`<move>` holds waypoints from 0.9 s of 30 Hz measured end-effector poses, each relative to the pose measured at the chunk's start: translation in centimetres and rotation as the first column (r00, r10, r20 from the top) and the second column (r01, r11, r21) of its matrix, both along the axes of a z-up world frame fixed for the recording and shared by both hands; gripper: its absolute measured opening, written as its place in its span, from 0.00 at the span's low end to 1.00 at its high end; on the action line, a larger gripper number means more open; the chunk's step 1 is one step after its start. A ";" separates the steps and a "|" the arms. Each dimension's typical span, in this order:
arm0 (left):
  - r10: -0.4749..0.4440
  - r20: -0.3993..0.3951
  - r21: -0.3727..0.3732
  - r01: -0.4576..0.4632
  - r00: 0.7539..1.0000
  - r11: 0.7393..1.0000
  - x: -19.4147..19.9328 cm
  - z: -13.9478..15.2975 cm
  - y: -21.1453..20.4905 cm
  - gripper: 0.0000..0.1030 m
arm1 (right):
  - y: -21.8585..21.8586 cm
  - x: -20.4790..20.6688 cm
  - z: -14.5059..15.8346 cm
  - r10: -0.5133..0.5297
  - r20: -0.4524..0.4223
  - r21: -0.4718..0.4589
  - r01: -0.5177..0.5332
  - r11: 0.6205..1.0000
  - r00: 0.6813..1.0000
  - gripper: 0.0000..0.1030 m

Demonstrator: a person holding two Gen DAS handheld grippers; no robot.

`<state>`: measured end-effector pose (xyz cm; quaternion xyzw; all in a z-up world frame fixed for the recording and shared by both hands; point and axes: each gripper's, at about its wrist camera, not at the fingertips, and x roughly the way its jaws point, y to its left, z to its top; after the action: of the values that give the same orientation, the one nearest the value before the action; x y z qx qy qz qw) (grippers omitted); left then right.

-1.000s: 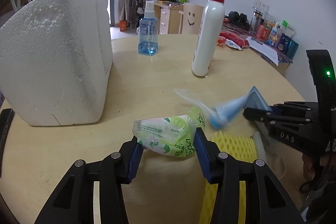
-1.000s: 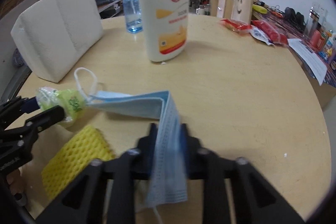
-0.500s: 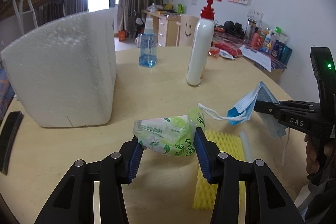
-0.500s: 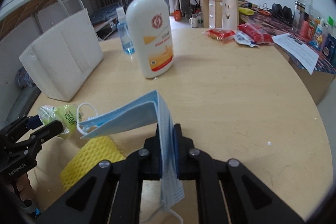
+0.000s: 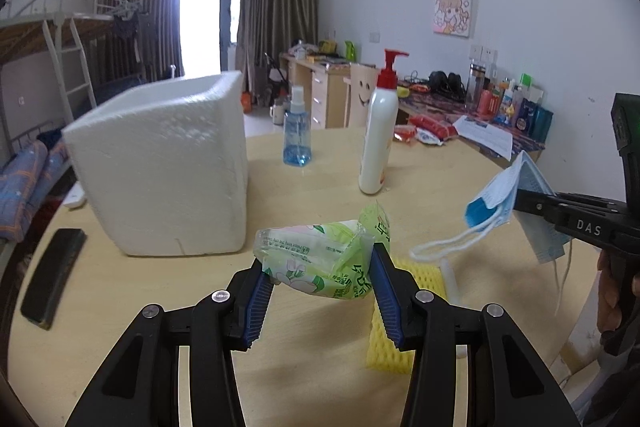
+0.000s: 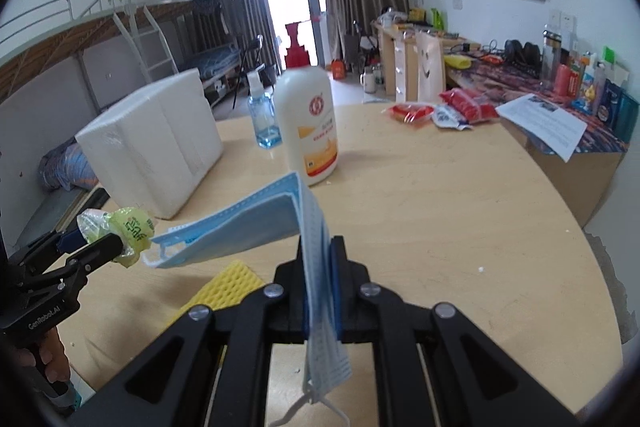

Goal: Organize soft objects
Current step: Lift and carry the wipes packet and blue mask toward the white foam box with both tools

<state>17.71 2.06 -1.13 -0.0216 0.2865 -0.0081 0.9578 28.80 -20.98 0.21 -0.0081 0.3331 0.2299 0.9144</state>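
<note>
My left gripper (image 5: 318,279) is shut on a green tissue pack (image 5: 320,259), held above the round wooden table (image 5: 320,387). The same pack (image 6: 124,227) shows at the left in the right wrist view, in that gripper (image 6: 100,245). My right gripper (image 6: 320,283) is shut on a blue face mask (image 6: 248,227), which hangs folded in the air with its ear loops dangling. From the left wrist view the mask (image 5: 504,191) and the right gripper (image 5: 524,201) are at the right. A yellow foam net (image 5: 400,319) lies on the table below both. A white foam box (image 5: 164,163) stands at the left.
A white pump bottle with a red top (image 5: 378,139) and a blue spray bottle (image 5: 297,135) stand mid-table. A black flat object (image 5: 54,277) lies near the left edge. Red snack packets (image 6: 436,111) lie at the far side. A hand (image 5: 612,299) grips the right tool.
Both grippers have risen from the table with their loads. The mask has come off the table and now hangs free. The foam box and bottles look farther and lower.
</note>
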 end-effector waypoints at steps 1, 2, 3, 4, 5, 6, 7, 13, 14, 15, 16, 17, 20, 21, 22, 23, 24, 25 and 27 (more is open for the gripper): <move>0.003 0.010 0.003 -0.003 1.000 1.000 -0.4 0.3 0.0 0.48 | -0.1 -0.4 0.2 -0.001 0.009 0.003 0.001 1.000 1.000 0.11; 0.004 0.022 0.008 -0.004 1.000 1.000 -0.9 0.5 0.0 0.48 | -0.1 -0.9 0.4 -0.001 0.017 0.006 0.001 1.000 1.000 0.11; 0.006 0.030 0.013 -0.006 1.000 1.000 -1.3 0.7 -0.1 0.48 | -0.2 -1.3 0.6 0.000 0.024 0.012 0.000 1.000 1.000 0.11; 0.006 0.042 0.018 -0.007 0.999 1.000 -2.0 1.0 -0.1 0.48 | -0.2 -1.7 0.8 0.002 0.030 0.017 -0.003 1.000 1.000 0.11; 0.005 0.050 0.022 -0.006 0.999 1.000 -2.4 1.2 -0.1 0.48 | -0.2 -2.1 1.0 0.006 0.037 0.021 -0.007 1.000 0.999 0.11; 0.003 0.057 0.027 -0.004 0.998 1.000 -2.7 1.4 -0.2 0.48 | -0.1 -2.4 1.1 0.009 0.043 0.024 -0.010 1.000 0.999 0.11; 0.001 0.065 0.036 -0.003 0.998 0.999 -3.3 1.6 -0.2 0.48 | -0.1 -2.9 1.3 0.011 0.054 0.030 -0.012 0.999 0.998 0.11; -0.001 0.111 0.040 -0.003 0.994 0.999 -5.2 2.5 -0.2 0.48 | -0.3 -5.2 2.7 0.004 0.107 0.044 -0.009 0.999 0.994 0.11; -0.005 0.120 0.041 0.000 0.993 0.999 -5.7 2.7 0.0 0.48 | -0.4 -5.5 2.9 0.002 0.116 0.047 -0.008 0.999 0.993 0.11; -0.008 0.130 0.043 0.003 0.992 0.999 -6.1 2.9 0.0 0.48 | -0.5 -5.5 3.1 0.000 0.123 0.049 -0.006 0.999 0.992 0.11; -0.011 0.144 0.046 0.004 0.990 0.999 -6.5 3.2 -0.1 0.48 | -0.6 -5.8 3.4 -0.004 0.133 0.054 -0.003 0.999 0.991 0.11; -0.011 0.153 0.049 0.004 0.988 0.999 -6.8 3.4 -0.1 0.48 | -0.7 -6.1 3.7 -0.007 0.139 0.059 -0.001 0.998 0.990 0.11; -0.008 0.180 0.057 -0.002 0.984 0.998 -7.6 4.1 0.0 0.48 | -0.7 -6.5 4.2 -0.010 0.157 0.070 -0.002 0.998 0.988 0.11; -0.005 0.186 0.061 -0.006 0.983 0.998 -7.8 4.2 0.1 0.48 | -0.8 -6.5 4.2 -0.007 0.161 0.073 -0.005 0.997 0.987 0.11; -0.001 0.193 0.066 -0.012 0.981 0.998 -8.1 4.4 0.1 0.48 | -0.6 -6.5 4.4 0.000 0.167 0.077 -0.013 0.997 0.986 0.11; 0.003 0.201 0.068 -0.017 0.980 0.998 -8.4 4.6 0.2 0.48 | -0.4 -6.6 4.5 0.008 0.173 0.079 -0.022 0.997 0.985 0.11; 0.008 0.207 0.070 -0.023 0.978 0.997 -8.7 4.7 0.2 0.48 | -0.3 -6.8 4.5 0.016 0.178 0.080 -0.031 0.996 0.984 0.11; 0.016 0.214 0.074 -0.033 0.977 0.997 -9.0 4.8 0.3 0.48 | -0.1 -6.8 4.6 0.027 0.182 0.081 -0.042 0.996 0.983 0.11; 0.031 0.221 0.074 -0.049 0.975 0.996 -9.4 4.9 0.6 0.48 | 0.3 -6.8 4.6 0.048 0.188 0.082 -0.064 0.995 0.981 0.11</move>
<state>8.35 2.66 3.76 0.0116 0.1784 0.0201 0.9837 21.98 -20.72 4.83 0.0010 0.2357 0.2681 0.9341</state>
